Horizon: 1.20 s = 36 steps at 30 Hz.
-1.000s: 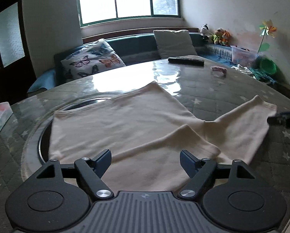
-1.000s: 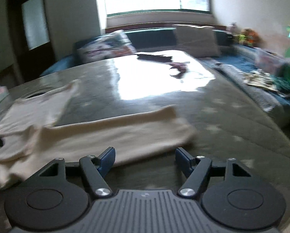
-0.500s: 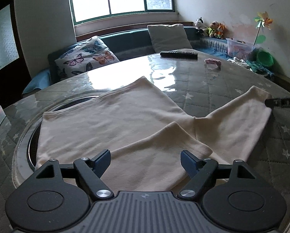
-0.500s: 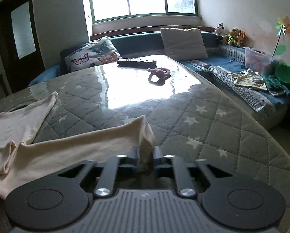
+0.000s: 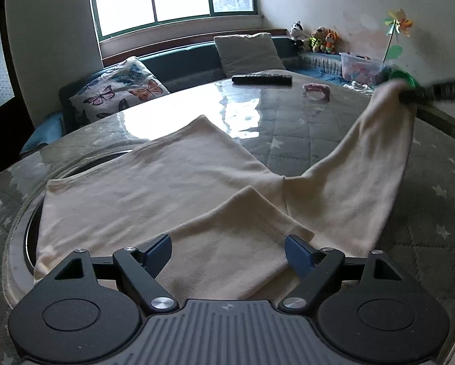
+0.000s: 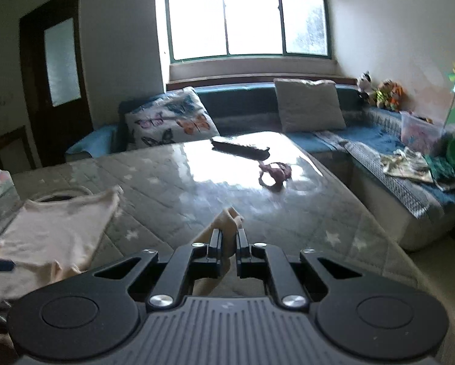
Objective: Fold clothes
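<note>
A cream long-sleeved top (image 5: 154,182) lies spread on the round quilted table (image 5: 303,133). One sleeve (image 5: 236,237) is folded across its body, just ahead of my left gripper (image 5: 229,251), which is open and empty above it. My right gripper (image 6: 228,240) is shut on the cuff of the other sleeve (image 6: 227,220) and holds it up off the table. In the left wrist view that sleeve (image 5: 370,164) rises to the right gripper (image 5: 410,95) at the far right. The body of the top (image 6: 54,231) lies at the left in the right wrist view.
A black remote (image 5: 261,79) and a small pink item (image 5: 316,88) lie at the table's far side. A sofa with a butterfly cushion (image 5: 118,91) and a grey cushion (image 5: 247,50) runs behind. A round metal-rimmed recess (image 5: 29,234) sits under the top's left edge.
My right gripper closed on the sleeve cuff and lifted it off the table, so the sleeve now hangs raised. My left gripper has stayed open over the folded sleeve.
</note>
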### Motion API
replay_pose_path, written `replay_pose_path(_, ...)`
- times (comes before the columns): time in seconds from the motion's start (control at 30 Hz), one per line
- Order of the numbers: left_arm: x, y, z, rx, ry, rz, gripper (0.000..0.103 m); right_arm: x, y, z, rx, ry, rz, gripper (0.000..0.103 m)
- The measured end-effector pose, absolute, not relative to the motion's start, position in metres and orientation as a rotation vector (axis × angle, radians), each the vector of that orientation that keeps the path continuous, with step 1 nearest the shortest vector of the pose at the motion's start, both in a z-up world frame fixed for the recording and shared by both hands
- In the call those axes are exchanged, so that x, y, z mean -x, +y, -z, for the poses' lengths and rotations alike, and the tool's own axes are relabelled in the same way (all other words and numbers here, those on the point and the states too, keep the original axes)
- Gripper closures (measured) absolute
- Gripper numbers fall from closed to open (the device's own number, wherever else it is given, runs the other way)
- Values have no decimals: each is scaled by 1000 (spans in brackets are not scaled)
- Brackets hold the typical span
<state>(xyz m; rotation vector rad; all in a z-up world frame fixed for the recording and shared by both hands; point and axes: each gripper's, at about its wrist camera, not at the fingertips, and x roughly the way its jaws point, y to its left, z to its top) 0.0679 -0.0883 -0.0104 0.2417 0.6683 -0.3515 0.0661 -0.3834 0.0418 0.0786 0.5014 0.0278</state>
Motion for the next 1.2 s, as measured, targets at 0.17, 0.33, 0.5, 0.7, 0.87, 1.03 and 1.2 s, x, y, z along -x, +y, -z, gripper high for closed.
replay_pose_path(0.17,-66,-80,8,-210,659,356,18,-64,-361,-78,-32,431,-84,96)
replay_pose_path(0.33,-54,-47,-3,-166,621,307,16,-61,-319,-110,34,368,-184,96)
replay_pose_path(0.5,-37,-4,-12,-122,579,226,15,-60,-260,-133,110,319,-319,96)
replay_pose_path(0.7,-15,50,-17,-64,548,117,12,-61,-182,-137,199,312,-488,96)
replay_pose_path(0.87,0,88,-9,-3,567,30,12,-56,-115,-122,257,361,-636,96)
replay_pose_path(1.03,12,106,-6,25,573,-6,12,-45,-76,-101,295,425,-739,93)
replay_pose_path(1.2,18,115,-9,39,559,-25,9,-38,-76,-97,332,444,-760,74)
